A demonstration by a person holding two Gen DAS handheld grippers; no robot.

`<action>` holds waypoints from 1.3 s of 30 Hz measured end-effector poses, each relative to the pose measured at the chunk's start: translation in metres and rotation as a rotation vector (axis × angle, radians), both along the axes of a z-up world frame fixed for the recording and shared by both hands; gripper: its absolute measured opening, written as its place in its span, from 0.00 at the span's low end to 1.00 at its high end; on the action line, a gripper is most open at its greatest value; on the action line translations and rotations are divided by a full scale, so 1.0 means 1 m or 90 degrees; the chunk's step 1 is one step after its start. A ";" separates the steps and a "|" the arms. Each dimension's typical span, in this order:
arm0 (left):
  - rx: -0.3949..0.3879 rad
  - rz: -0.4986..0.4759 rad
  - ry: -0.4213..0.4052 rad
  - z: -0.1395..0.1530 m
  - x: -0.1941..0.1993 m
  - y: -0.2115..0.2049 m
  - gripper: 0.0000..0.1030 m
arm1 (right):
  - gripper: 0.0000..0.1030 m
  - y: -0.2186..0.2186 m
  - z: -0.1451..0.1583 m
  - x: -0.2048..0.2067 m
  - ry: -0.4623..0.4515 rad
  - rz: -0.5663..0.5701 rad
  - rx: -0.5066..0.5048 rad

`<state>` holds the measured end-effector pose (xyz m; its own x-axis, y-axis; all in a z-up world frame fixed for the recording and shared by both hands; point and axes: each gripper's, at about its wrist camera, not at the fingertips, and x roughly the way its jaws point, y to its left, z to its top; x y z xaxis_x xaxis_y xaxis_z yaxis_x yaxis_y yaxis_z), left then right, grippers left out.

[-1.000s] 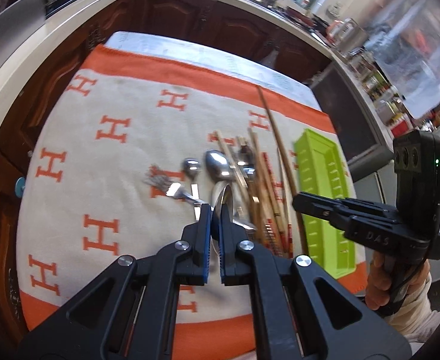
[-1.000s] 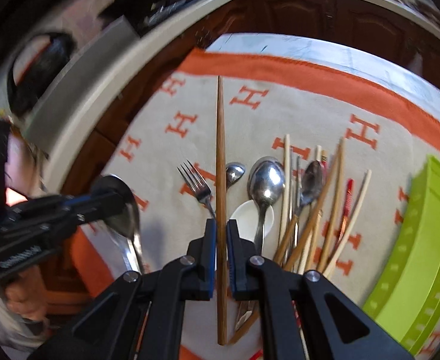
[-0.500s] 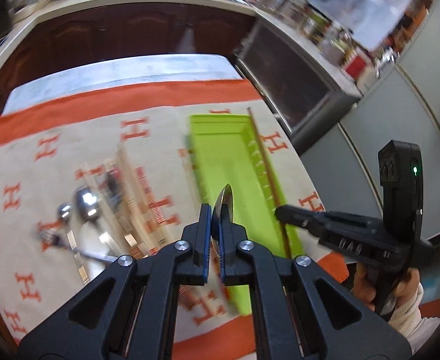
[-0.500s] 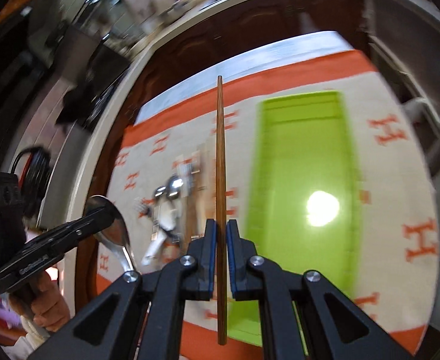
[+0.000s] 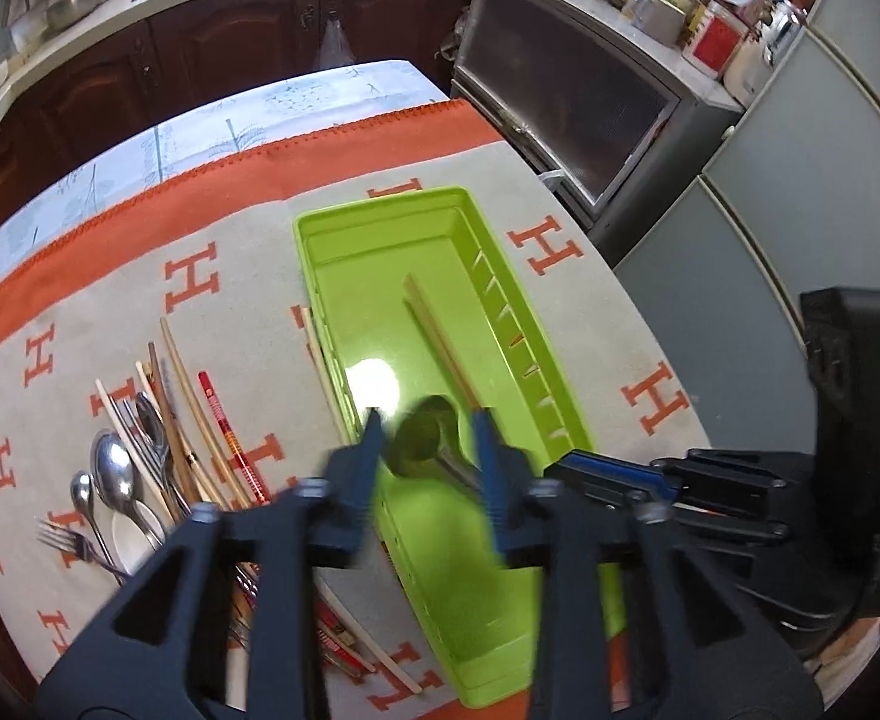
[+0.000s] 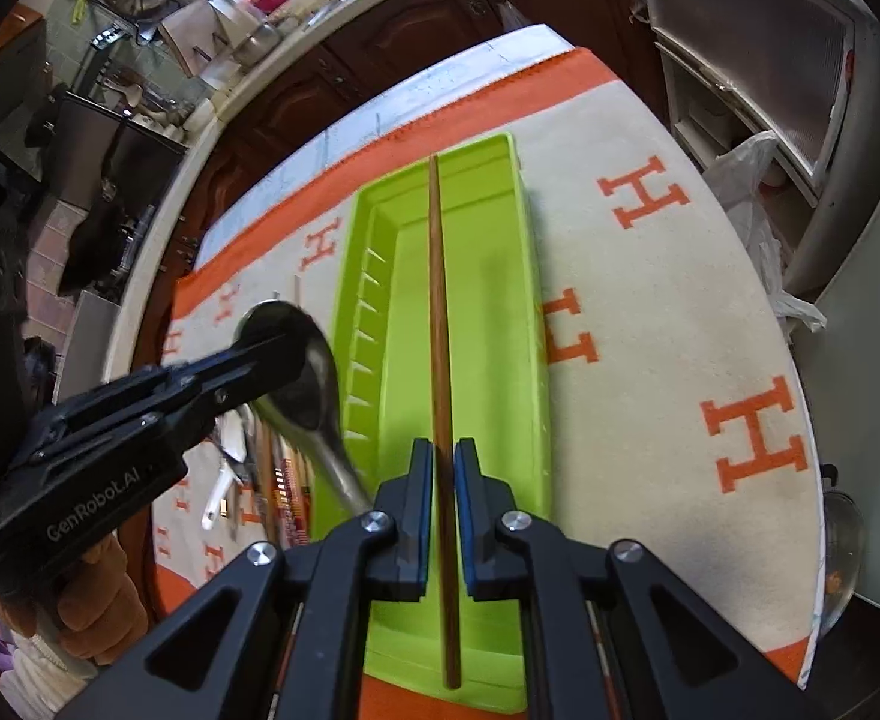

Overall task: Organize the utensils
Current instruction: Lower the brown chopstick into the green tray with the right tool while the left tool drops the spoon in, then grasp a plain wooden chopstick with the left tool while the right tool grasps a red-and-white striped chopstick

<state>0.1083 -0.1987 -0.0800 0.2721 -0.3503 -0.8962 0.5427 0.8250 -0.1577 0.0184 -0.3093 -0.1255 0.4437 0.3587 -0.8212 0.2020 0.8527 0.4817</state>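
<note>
Over the green tray (image 5: 380, 210) my left gripper (image 5: 428, 441) has its jaws opening, and a metal spoon (image 5: 425, 438) sits loose between the parted fingers without being pressed. From the right wrist view the same left gripper (image 6: 272, 339) shows at the left with the spoon (image 6: 320, 396) tilted down toward the tray's near left wall. My right gripper (image 6: 438, 471) is shut on a long brown chopstick (image 6: 437, 330), which lies lengthwise above the green tray (image 6: 502, 300). That chopstick (image 5: 440, 336) and the right gripper (image 5: 619, 474) also appear in the left wrist view.
Left of the tray a pile of spoons, a fork and several chopsticks (image 5: 158, 450) lies on the beige cloth (image 5: 230, 228) with orange H marks. Dark cabinets and a counter run behind the table. A grey cabinet stands to the right.
Both grippers have swung from above the utensil pile to above the green tray. The left jaws have parted and released the spoon. The right gripper still clamps the chopstick.
</note>
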 end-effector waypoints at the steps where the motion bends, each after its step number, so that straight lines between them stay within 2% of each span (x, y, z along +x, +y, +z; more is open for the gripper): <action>1: -0.007 0.008 0.000 0.001 0.000 0.003 0.44 | 0.08 0.000 -0.002 0.000 0.006 -0.002 -0.004; 12: -0.042 0.083 0.014 0.008 -0.001 0.051 0.45 | 0.08 -0.003 -0.023 0.004 0.048 -0.019 0.012; 20: -0.051 0.125 0.004 0.010 -0.010 0.088 0.45 | 0.08 -0.002 -0.018 0.006 0.044 -0.042 -0.029; 22: -0.053 0.137 0.001 0.011 -0.011 0.097 0.45 | 0.08 -0.004 -0.014 0.005 0.041 -0.056 -0.062; 25: -0.055 0.158 0.000 0.011 -0.015 0.113 0.45 | 0.08 -0.007 -0.015 0.006 0.041 -0.059 -0.060; 30: -0.052 0.154 0.009 0.004 -0.020 0.125 0.45 | 0.08 -0.006 -0.014 0.007 0.045 -0.063 -0.080; 35: -0.078 0.117 0.040 -0.010 -0.020 0.117 0.45 | 0.08 -0.001 -0.013 0.009 0.051 -0.068 -0.100; 36: -0.086 0.108 0.048 -0.014 -0.019 0.114 0.44 | 0.08 0.000 -0.012 0.009 0.054 -0.069 -0.104; 39: -0.097 0.087 0.074 -0.026 -0.011 0.104 0.24 | 0.08 0.004 -0.010 0.009 0.059 -0.070 -0.117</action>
<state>0.0971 -0.0948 -0.1058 0.2236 -0.4511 -0.8640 0.3988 0.8512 -0.3412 0.0273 -0.3056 -0.1359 0.3914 0.1533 -0.9074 0.3344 0.8949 0.2954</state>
